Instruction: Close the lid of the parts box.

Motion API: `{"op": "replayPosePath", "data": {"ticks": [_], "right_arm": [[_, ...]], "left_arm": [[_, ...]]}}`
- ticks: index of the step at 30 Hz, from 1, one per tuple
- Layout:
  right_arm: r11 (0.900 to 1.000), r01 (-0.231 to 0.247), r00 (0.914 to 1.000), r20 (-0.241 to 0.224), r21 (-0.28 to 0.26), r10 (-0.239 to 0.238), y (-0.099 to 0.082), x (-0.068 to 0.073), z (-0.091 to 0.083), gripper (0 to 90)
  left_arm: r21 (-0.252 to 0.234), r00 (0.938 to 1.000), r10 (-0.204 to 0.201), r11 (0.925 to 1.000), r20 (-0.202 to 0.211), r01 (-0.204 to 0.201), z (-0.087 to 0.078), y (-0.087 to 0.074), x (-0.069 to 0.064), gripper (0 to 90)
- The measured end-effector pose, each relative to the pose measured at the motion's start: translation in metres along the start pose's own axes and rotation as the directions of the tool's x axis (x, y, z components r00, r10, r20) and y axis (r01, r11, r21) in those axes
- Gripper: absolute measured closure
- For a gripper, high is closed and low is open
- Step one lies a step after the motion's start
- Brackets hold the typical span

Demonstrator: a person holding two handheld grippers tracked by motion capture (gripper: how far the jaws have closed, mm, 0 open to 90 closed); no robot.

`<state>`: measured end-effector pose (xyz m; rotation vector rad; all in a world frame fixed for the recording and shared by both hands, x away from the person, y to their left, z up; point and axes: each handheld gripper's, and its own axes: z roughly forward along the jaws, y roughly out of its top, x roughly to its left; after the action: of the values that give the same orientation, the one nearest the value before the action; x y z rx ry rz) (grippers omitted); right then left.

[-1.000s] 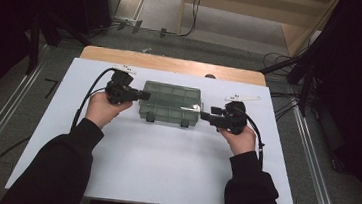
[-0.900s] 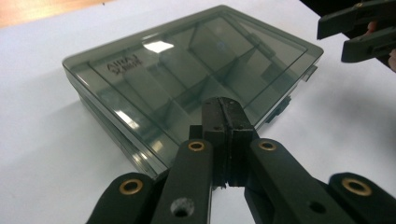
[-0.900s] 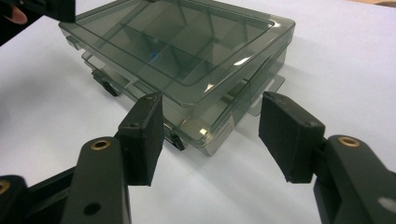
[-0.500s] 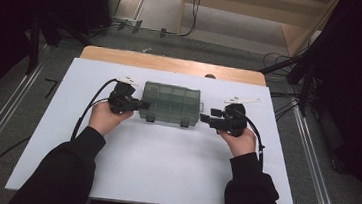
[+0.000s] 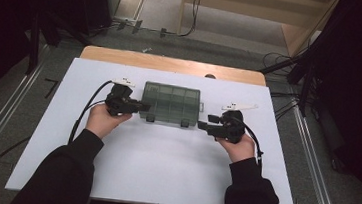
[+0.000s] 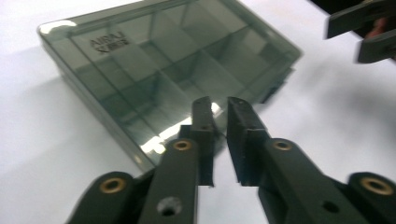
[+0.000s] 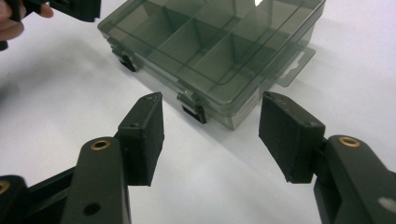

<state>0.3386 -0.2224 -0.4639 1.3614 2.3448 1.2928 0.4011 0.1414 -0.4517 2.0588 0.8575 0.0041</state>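
A smoky translucent compartment box (image 5: 171, 102) lies shut in the middle of the white table, its two latches on the near side. In the left gripper view the box (image 6: 154, 70) sits under and beyond my jaws. My left gripper (image 5: 143, 107) (image 6: 219, 108) is at the box's left end. Its jaws have just been opening and stand a narrow gap apart with nothing between them. My right gripper (image 5: 206, 125) (image 7: 212, 100) stands wide open just off the box's near right corner (image 7: 233, 116), apart from it. Nothing is held.
The white table (image 5: 163, 165) has free room in front of the box. A wooden strip (image 5: 172, 63) runs along its far edge. Cables trail from both grippers toward the forearms. Metal rails flank the table on the floor.
The left hand has slid slightly toward the near side along the box's left end. The right hand and the box have not moved.
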Motion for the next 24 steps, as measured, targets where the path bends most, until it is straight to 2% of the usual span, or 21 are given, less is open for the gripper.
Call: {"op": "replayPosePath", "data": {"ticks": [10,14,19,24], "right_arm": [[0.9996,0.028,0.9993,-0.024,0.005,-0.028,-0.012,0.011,-0.005,38.8],[0.9992,0.040,0.9989,-0.024,0.006,-0.039,-0.017,0.015,-0.007,38.4],[0.9993,0.035,0.9989,-0.030,0.007,-0.035,-0.025,0.018,-0.011,38.1],[0.9995,0.031,0.9986,-0.042,0.004,-0.031,-0.032,0.021,-0.016,37.9]], "left_arm": [[-0.007,0.9985,-0.007,0.9999,0.054,0.008,-0.014,-0.019,-0.013,63.9],[-0.008,0.9981,0.002,1.0000,0.061,-0.002,-0.018,-0.026,-0.018,59.1],[-0.013,0.9976,0.013,0.9998,0.068,-0.012,-0.023,-0.036,-0.025,48.9],[-0.027,0.9983,0.028,0.9993,0.051,-0.026,-0.029,-0.048,-0.031,43.3]]}}
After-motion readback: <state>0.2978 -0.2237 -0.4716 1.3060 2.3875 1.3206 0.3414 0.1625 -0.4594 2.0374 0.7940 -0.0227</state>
